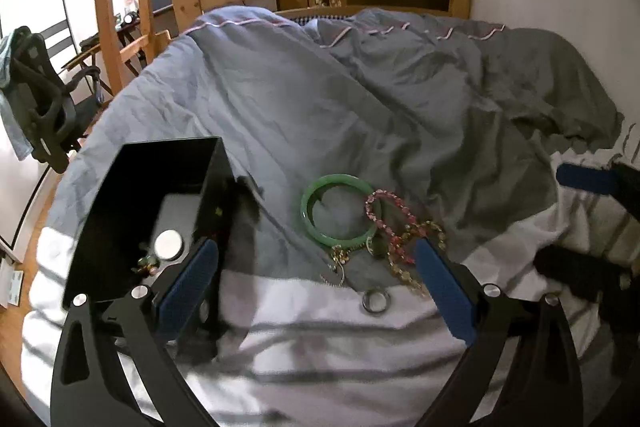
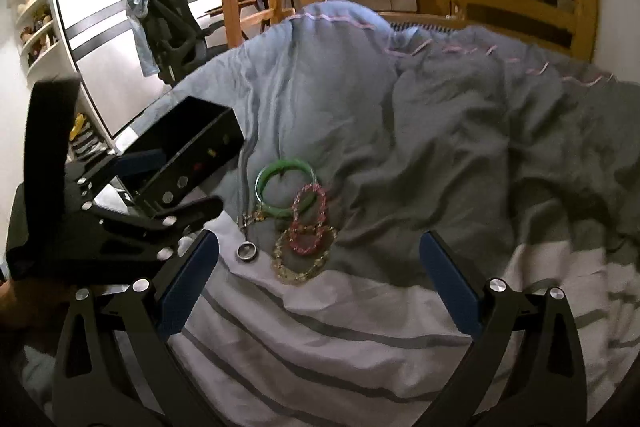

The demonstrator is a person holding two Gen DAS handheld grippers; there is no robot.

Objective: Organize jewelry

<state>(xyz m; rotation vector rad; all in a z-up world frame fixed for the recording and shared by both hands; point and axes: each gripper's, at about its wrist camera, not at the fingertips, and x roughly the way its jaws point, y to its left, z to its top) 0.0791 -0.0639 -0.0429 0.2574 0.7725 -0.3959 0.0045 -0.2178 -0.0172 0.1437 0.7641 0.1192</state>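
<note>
Bedding bears bracelets (image 1: 360,227); only left hand-held gripper (image 1: 316,283), spread, sees inside box (image 1: 132,211).

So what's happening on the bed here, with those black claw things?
A person holds a two-finger gripper in each hand and is sorting jewelry into a black box. Both the left gripper and the right gripper are open and empty. A green bangle, a pink bead bracelet, a yellowish bead bracelet and a silver ring lie on the bedding beside the box. A few small pieces are already inside the box.
</note>
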